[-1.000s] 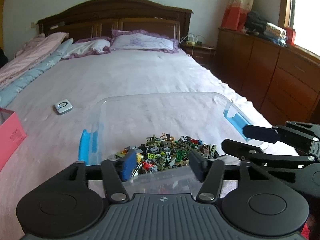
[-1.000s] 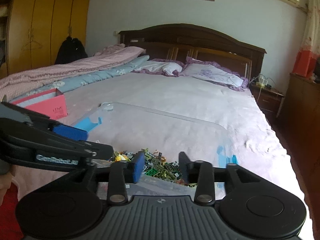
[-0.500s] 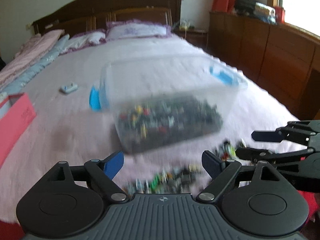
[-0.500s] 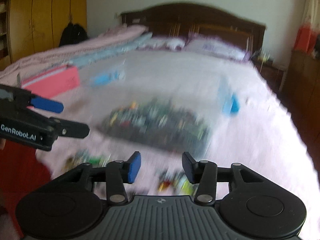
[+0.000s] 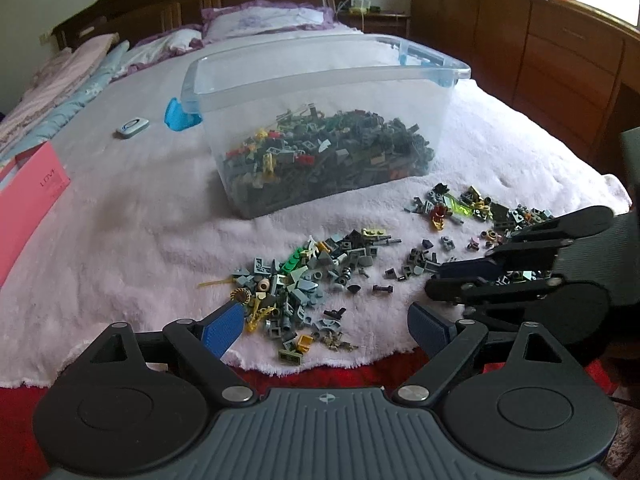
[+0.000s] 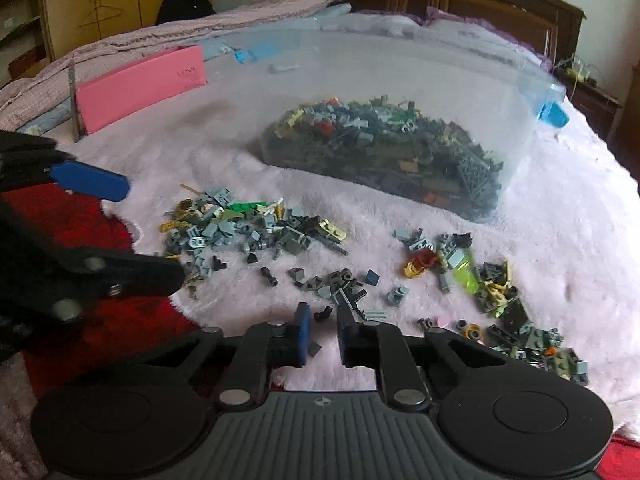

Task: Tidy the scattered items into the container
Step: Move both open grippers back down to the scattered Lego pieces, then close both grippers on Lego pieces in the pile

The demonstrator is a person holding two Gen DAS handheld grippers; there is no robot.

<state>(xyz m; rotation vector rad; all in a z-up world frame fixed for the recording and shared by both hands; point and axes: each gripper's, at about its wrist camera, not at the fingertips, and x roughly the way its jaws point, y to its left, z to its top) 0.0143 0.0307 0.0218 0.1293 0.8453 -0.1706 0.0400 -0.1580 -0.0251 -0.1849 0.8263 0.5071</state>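
Lying nearest the bed's foot, two loose heaps of bricks on a pale blanket (image 5: 132, 240).

- Left gripper (image 5: 324, 330): jaws spread wide, nothing between them, poised over the near edge of the left heap (image 5: 296, 284) (mostly grey, with green and yellow bits).
- Right gripper (image 6: 320, 322): jaws closing, a narrow gap left; one small dark piece (image 6: 323, 313) sits between the tips, whether the pads press it cannot be told.
- Right heap (image 6: 496, 296): beside the left heap, strung out toward the blanket's edge, includes a clear lime piece (image 6: 466, 274).
- Bin (image 5: 320, 76): clear plastic, blue latches, beyond both heaps, partly filled with bricks, lid off.
- Pink box (image 6: 144, 86): left of the bin, near the blanket's side.
- Small grey device (image 5: 133, 126): left of the bin, past the box.
- Pillows (image 5: 264, 22): beyond the bin, against the headboard.
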